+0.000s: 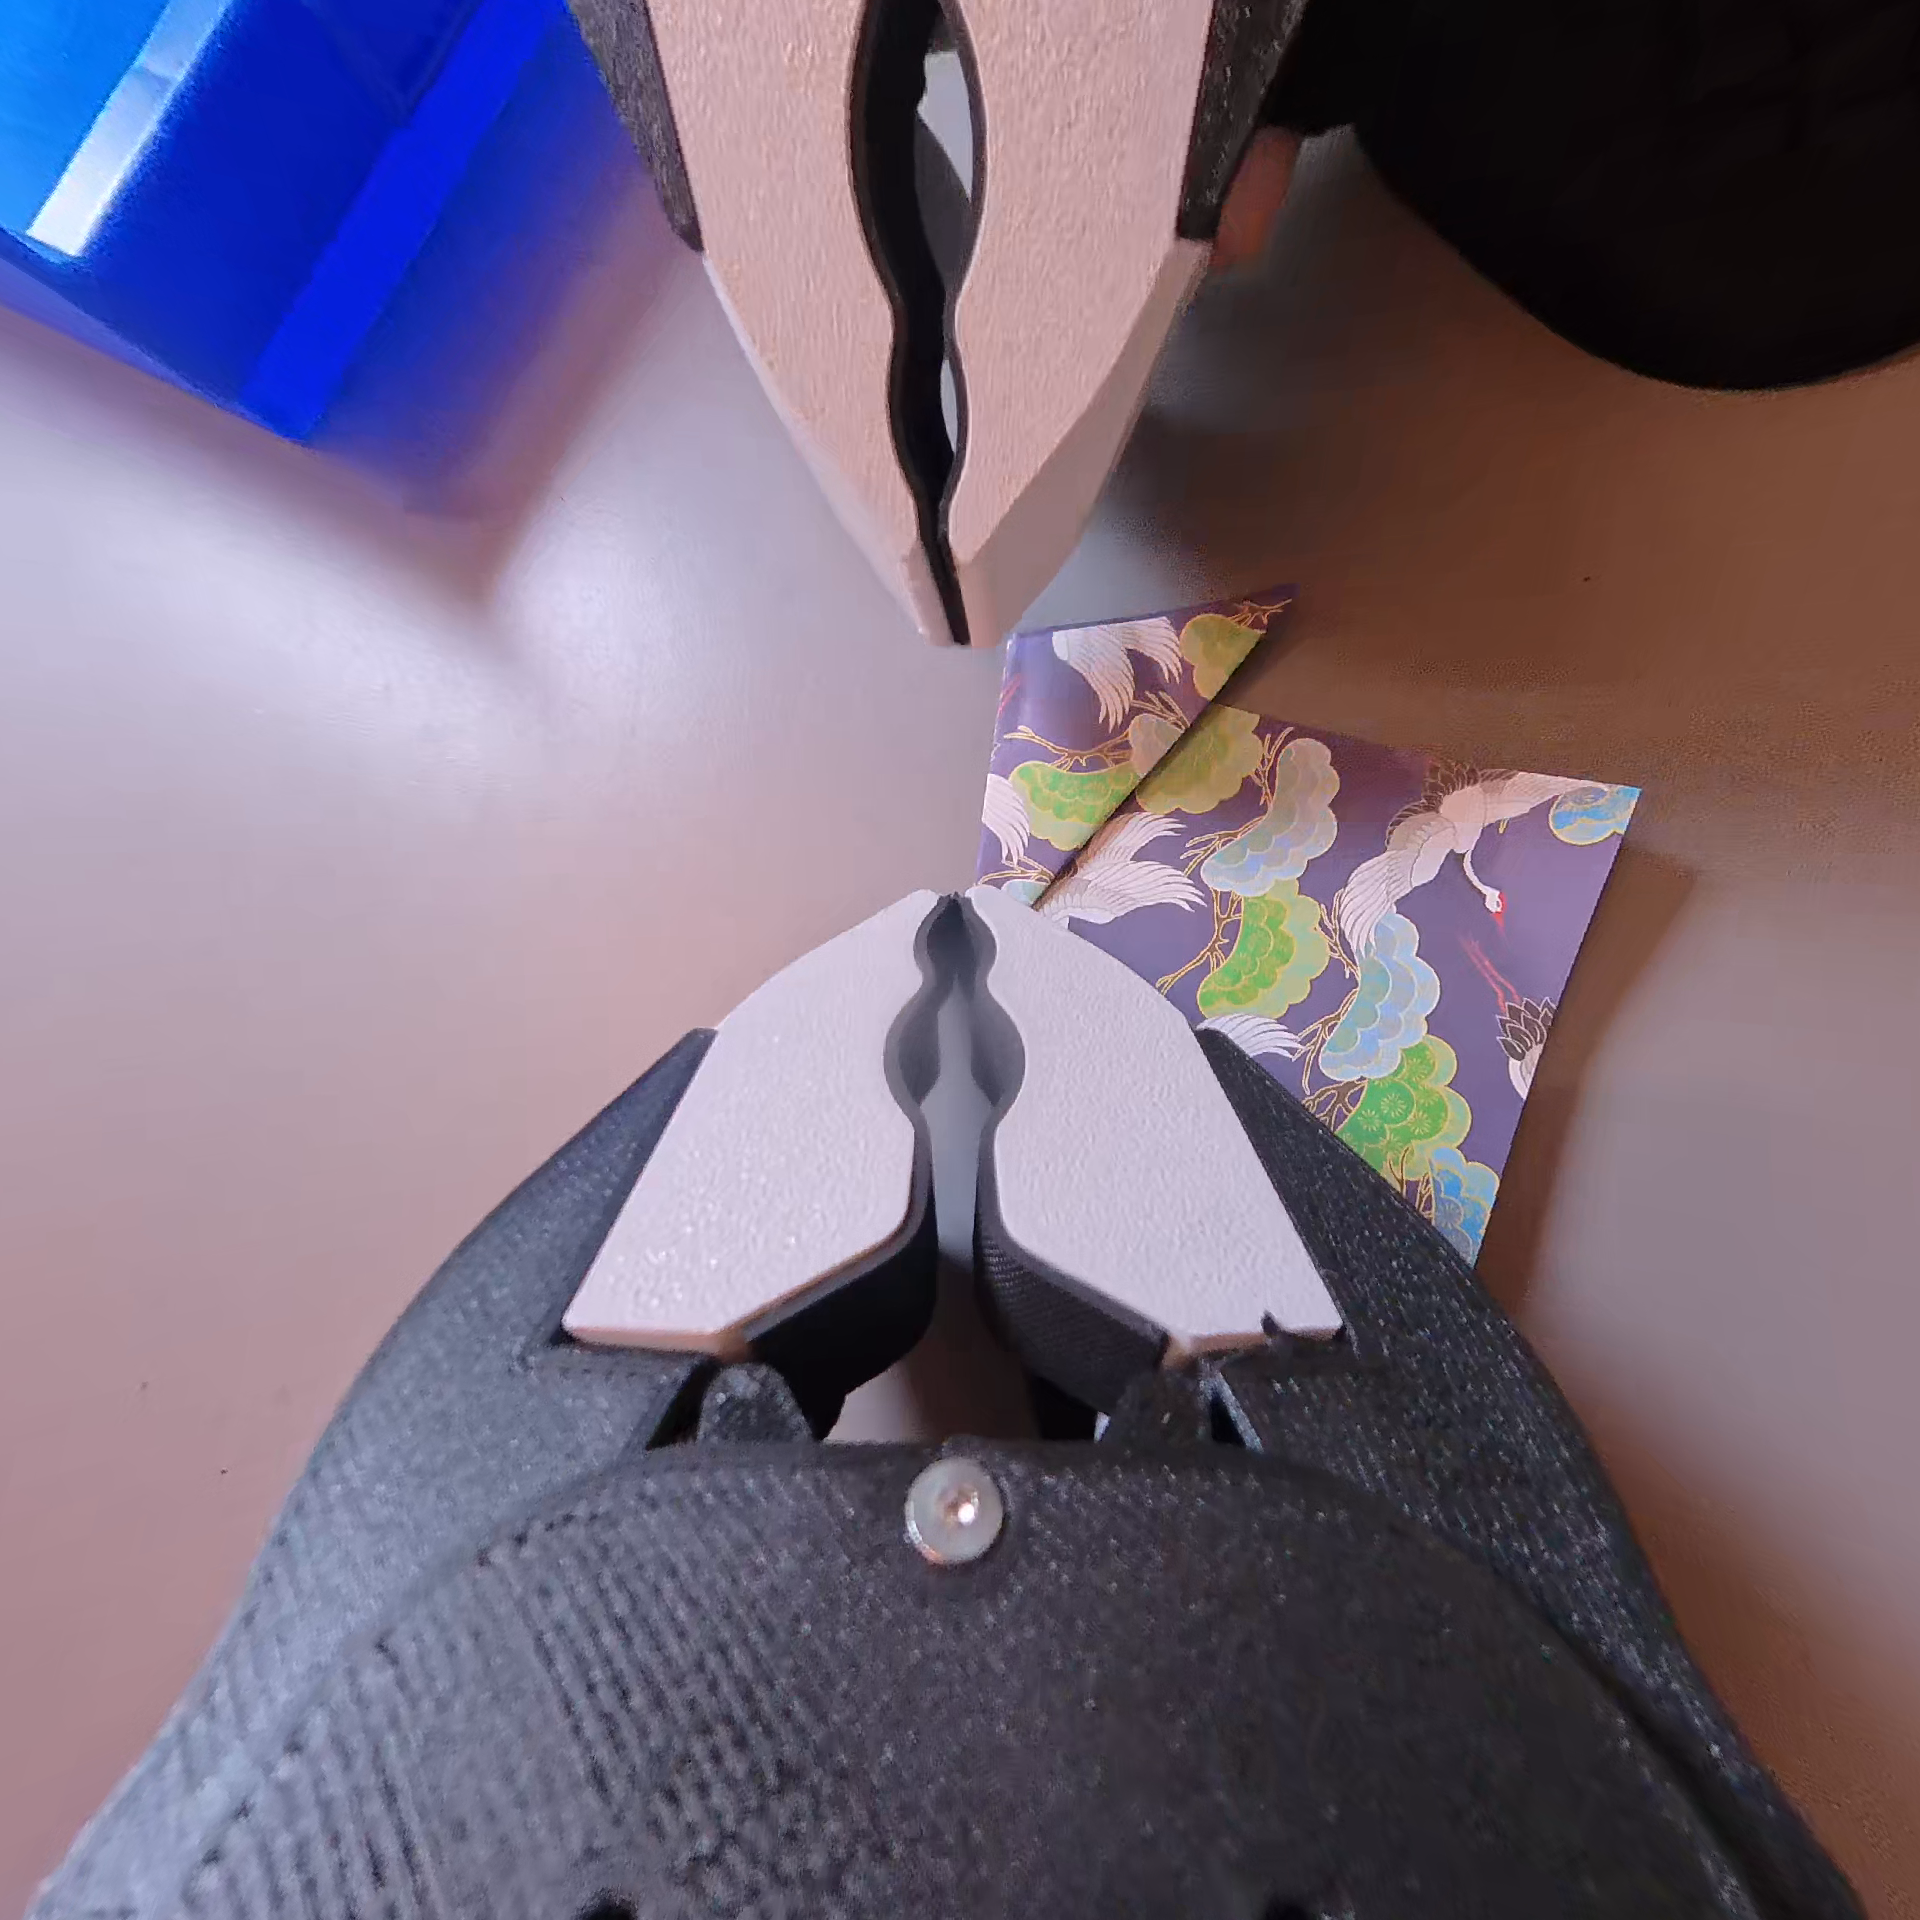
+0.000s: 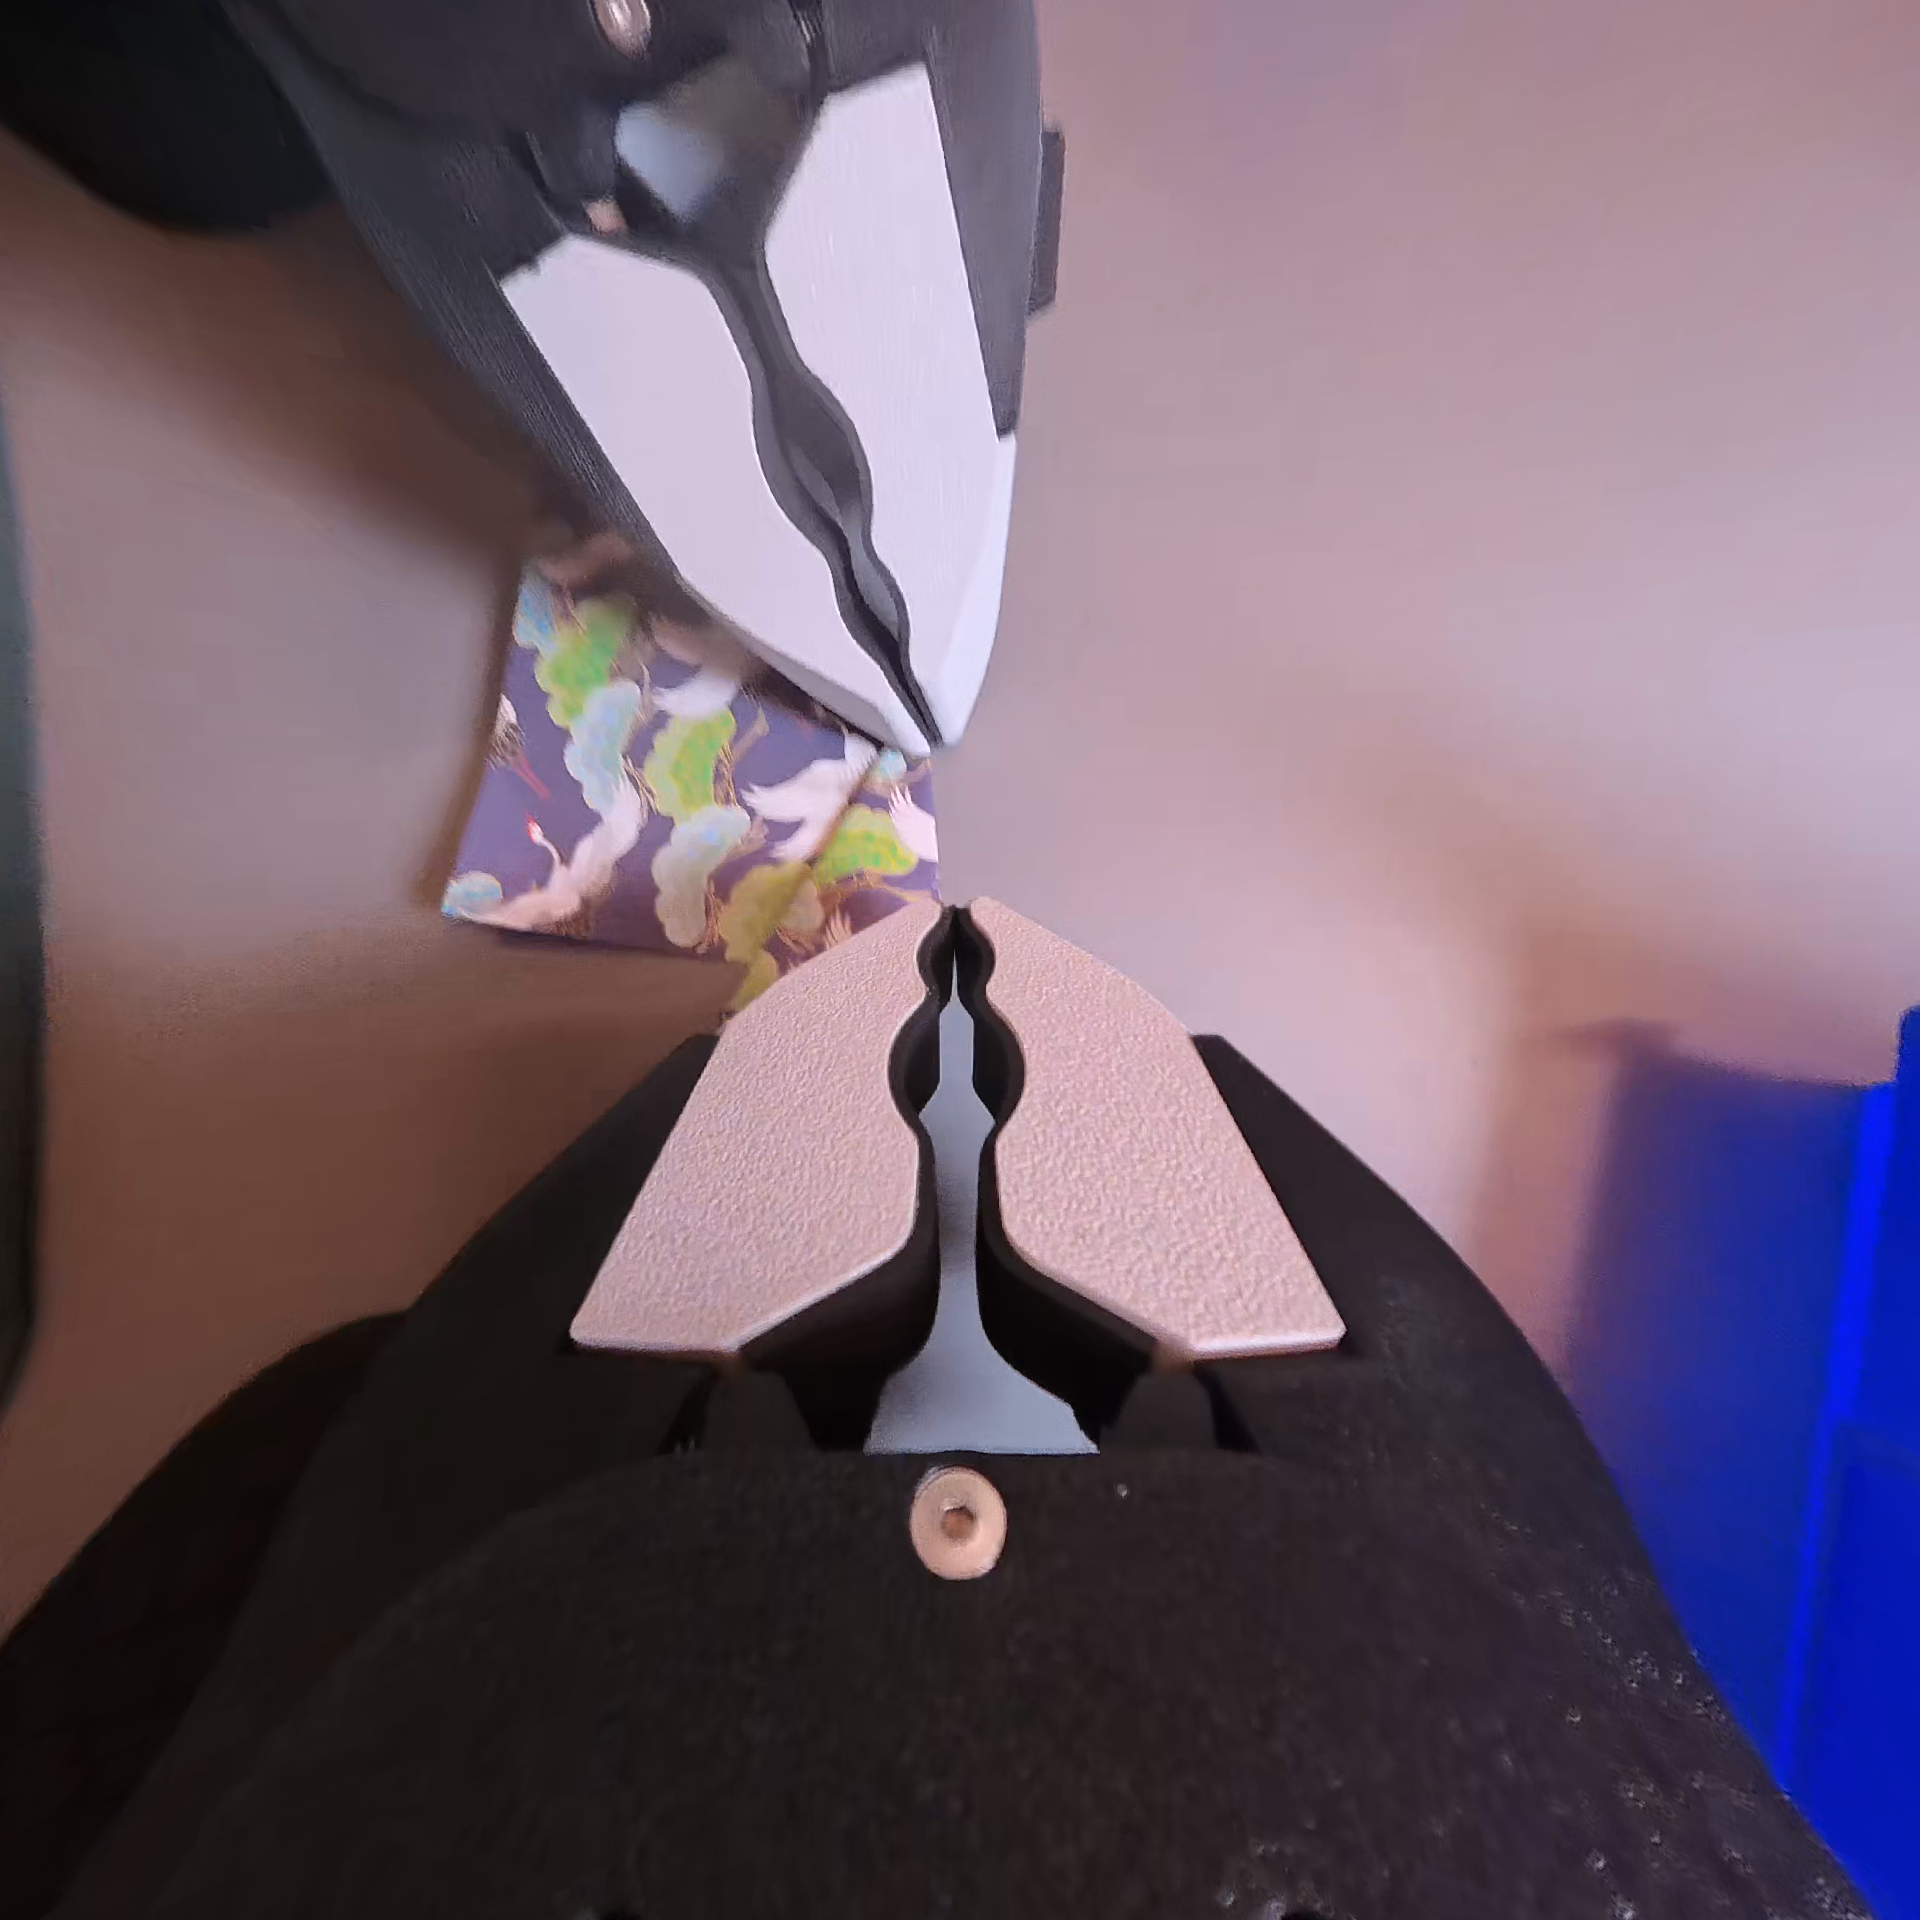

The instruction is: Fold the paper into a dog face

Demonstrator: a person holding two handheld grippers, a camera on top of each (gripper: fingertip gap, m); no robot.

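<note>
**Left wrist view: both grippers closed beside the folded paper**

Left wrist view puts a blue bin (image 1: 260, 208) at your upper left, well apart from the work, and a dark rounded shape at the upper right that you cannot identify. Your right gripper (image 1: 948, 623) comes down from the top of that view, its tip just beside the near corner of the paper (image 1: 1351, 914). Your left gripper (image 1: 956, 902) partly covers the paper's lower left edge from this angle.

The table (image 1: 312, 831) is smooth, matte and pale beige. Each gripper has flat, grainy light-grey fingers (image 1: 790, 1143) with wavy black inner edges, set in a black woven-textured body with a silver screw.

The paper lies flat on the table, to the right of both tips. It is purple, printed with white cranes and green and blue clouds outlined in gold. One corner is folded over as a triangular flap; a diagonal crease runs beside it.

Both grippers have their fingers pressed together at the tips, with nothing held between them. In the right wrist view, the right gripper (image 2: 961, 914) sits just beside the paper (image 2: 665, 831), the left gripper (image 2: 930, 743) overlaps its top edge, and the bin (image 2: 1818, 1351) is blurred at right.
</note>
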